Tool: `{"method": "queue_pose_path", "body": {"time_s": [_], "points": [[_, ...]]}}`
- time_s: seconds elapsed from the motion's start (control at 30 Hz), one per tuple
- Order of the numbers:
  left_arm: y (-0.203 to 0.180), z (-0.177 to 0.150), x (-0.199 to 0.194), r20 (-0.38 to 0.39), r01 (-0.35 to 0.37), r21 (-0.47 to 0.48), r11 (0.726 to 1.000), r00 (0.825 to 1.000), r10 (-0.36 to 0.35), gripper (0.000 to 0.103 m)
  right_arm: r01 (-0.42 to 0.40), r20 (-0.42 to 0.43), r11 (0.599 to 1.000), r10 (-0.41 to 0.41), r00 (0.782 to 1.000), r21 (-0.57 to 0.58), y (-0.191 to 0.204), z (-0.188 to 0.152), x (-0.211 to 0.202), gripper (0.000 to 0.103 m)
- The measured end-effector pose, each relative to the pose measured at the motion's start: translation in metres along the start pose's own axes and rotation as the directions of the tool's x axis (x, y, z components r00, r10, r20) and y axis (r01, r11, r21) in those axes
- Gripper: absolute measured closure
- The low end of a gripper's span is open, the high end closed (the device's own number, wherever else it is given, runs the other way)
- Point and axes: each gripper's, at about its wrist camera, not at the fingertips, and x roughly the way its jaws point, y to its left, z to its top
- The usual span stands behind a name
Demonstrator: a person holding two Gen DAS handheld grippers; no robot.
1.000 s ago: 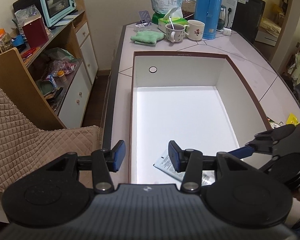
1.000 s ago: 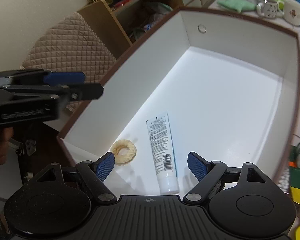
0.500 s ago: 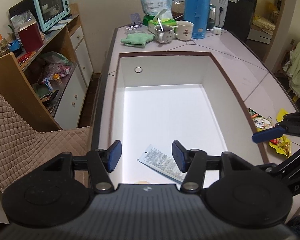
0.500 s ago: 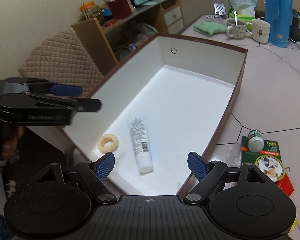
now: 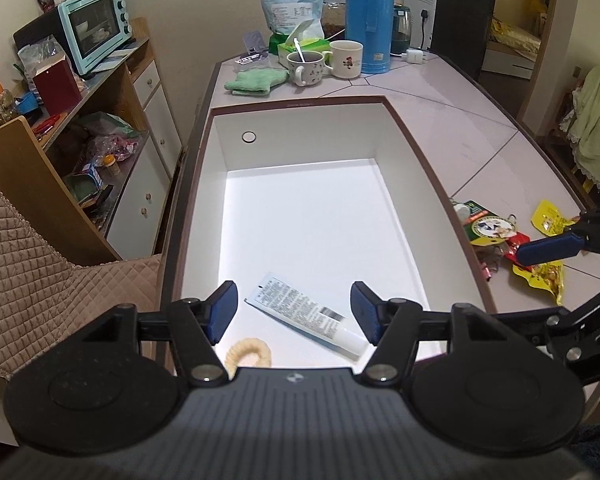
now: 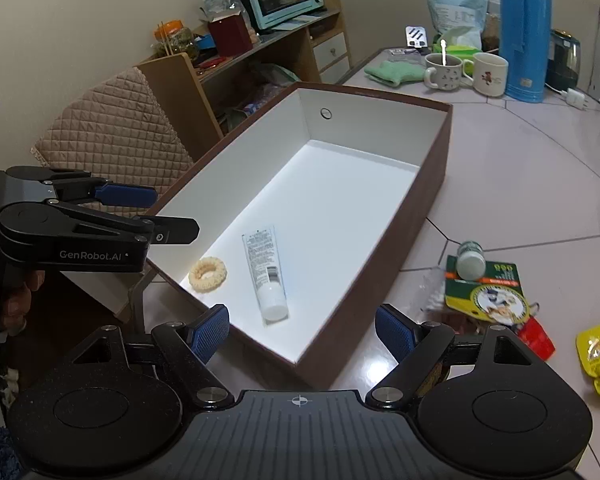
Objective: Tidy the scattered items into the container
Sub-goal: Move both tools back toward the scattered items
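A brown box with a white inside (image 5: 416, 140) (image 6: 436, 168) stands on the tiled table. In it lie a white tube (image 5: 304, 316) (image 6: 265, 272) and a cream ring (image 5: 249, 351) (image 6: 208, 274), near the front end. My left gripper (image 5: 294, 314) is open and empty above the box's near end. My right gripper (image 6: 302, 330) is open and empty above the box's near right corner; it also shows at the right edge of the left wrist view (image 5: 550, 249). Scattered to the right of the box are a green packet (image 6: 486, 294), a small white bottle (image 6: 471, 262) and yellow packets (image 5: 542, 274).
At the table's far end stand a blue thermos (image 5: 370, 16), two mugs (image 5: 306, 67), a green cloth (image 5: 254, 81) and a pale blue bag (image 5: 290, 0). A shelf unit with a teal oven (image 5: 96, 28) and a quilted chair (image 5: 40, 280) are at the left.
Both grippers have pulled back and risen from the box. The right gripper has swung right toward the scattered items. The left gripper's fingers are wider apart. The tube and ring lie where they were.
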Motion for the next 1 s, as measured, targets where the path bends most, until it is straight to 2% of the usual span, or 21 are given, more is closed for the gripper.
{"method": "queue_pose_path", "body": {"time_s": [0.53, 0.77, 1.0], "points": [[-0.059, 0.001, -0.011, 0.01, 0.005, 0.012, 1.0, 1.0, -0.006, 0.04, 0.015, 0.031, 0.999, -0.016, 0.999, 0.047, -0.046, -0.023, -0.045, 0.02], [-0.093, 0.002, -0.017, 0.015, 0.028, 0.027, 0.999, 0.999, -0.029, 0.04, 0.011, 0.043, 0.995, -0.016, 0.999, 0.096, -0.081, -0.039, -0.072, 0.02], [-0.134, 0.009, -0.016, 0.023, 0.074, 0.069, 0.995, 0.997, -0.075, 0.04, 0.058, 0.045, 0.984, -0.066, 0.997, 0.169, -0.125, -0.059, -0.103, 0.02]]}}
